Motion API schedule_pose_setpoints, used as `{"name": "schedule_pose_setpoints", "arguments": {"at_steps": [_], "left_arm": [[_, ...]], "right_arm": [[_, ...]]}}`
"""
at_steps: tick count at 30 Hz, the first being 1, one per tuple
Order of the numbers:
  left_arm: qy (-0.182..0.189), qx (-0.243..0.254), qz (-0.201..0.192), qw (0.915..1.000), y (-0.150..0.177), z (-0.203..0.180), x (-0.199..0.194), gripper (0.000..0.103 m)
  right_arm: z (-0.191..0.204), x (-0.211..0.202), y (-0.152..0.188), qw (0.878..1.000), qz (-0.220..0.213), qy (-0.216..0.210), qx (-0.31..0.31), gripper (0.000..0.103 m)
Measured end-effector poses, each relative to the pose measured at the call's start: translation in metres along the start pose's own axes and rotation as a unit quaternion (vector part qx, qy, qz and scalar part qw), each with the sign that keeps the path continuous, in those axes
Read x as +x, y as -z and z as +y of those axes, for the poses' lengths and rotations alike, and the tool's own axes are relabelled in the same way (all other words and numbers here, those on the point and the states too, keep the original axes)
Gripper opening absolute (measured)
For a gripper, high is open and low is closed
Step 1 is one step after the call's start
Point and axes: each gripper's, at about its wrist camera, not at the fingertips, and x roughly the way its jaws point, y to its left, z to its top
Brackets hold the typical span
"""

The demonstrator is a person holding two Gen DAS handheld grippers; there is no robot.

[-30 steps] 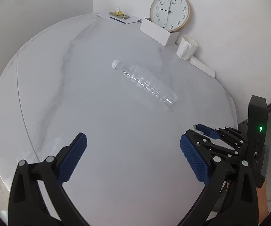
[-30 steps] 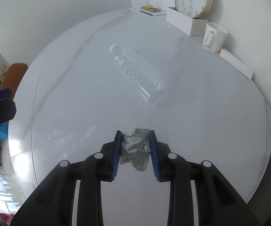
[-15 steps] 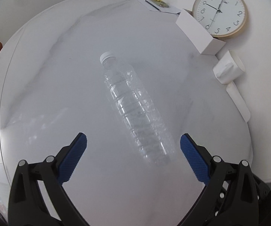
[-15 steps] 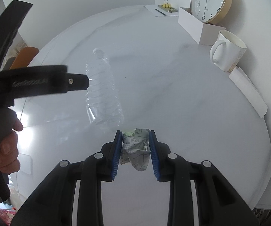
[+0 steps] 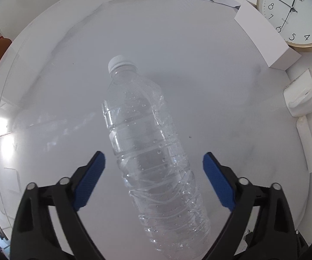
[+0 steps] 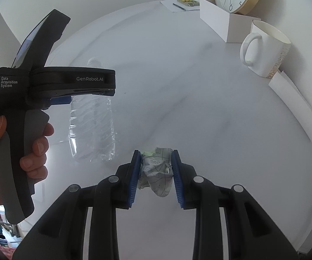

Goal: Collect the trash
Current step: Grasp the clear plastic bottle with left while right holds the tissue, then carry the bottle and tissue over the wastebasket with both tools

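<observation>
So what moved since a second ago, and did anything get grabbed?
The left gripper swung in over the table and closed in on the plastic bottle, which now lies between its open jaws, not yet gripped. The bottle itself has not moved on the table. The right gripper stayed shut on the crumpled paper. The clock, the mug and the white box stayed put.

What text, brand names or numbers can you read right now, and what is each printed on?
"GenRobot.AI": side of the black handheld left gripper.
"Data Acquisition System": same gripper's body.
Numerals 1 to 12, several hidden or cropped: round gold-rimmed wall clock; the small print on its dial is too blurred.
Print on the crumpled printed paper wad in the right gripper: unreadable.
</observation>
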Motion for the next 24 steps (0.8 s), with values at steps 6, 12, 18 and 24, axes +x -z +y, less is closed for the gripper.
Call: {"name": "schedule_pose_setpoints", "arguments": {"at_steps": [6, 12, 18, 24], "left_arm": [[0.004, -0.002, 0.007, 1.0, 0.005, 0.002, 0.001, 0.065], [0.004, 0.022, -0.012, 0.9997, 0.017, 0.006, -0.019, 0.063], [0.016, 0.04, -0.037, 0.9984, 0.035, 0.023, -0.054, 0.061], [0.016, 0.06, -0.06, 0.9963, 0.069, 0.061, -0.094, 0.061]], "right_arm": [[0.0, 0.002, 0.0, 1.0, 0.006, -0.003, -0.007, 0.03], [-0.002, 0.0, -0.001, 1.0, 0.007, -0.009, -0.009, 0.03], [0.008, -0.005, 0.002, 0.999, 0.006, -0.016, -0.028, 0.03], [0.037, -0.016, 0.012, 0.999, 0.004, -0.032, -0.042, 0.03]]}}
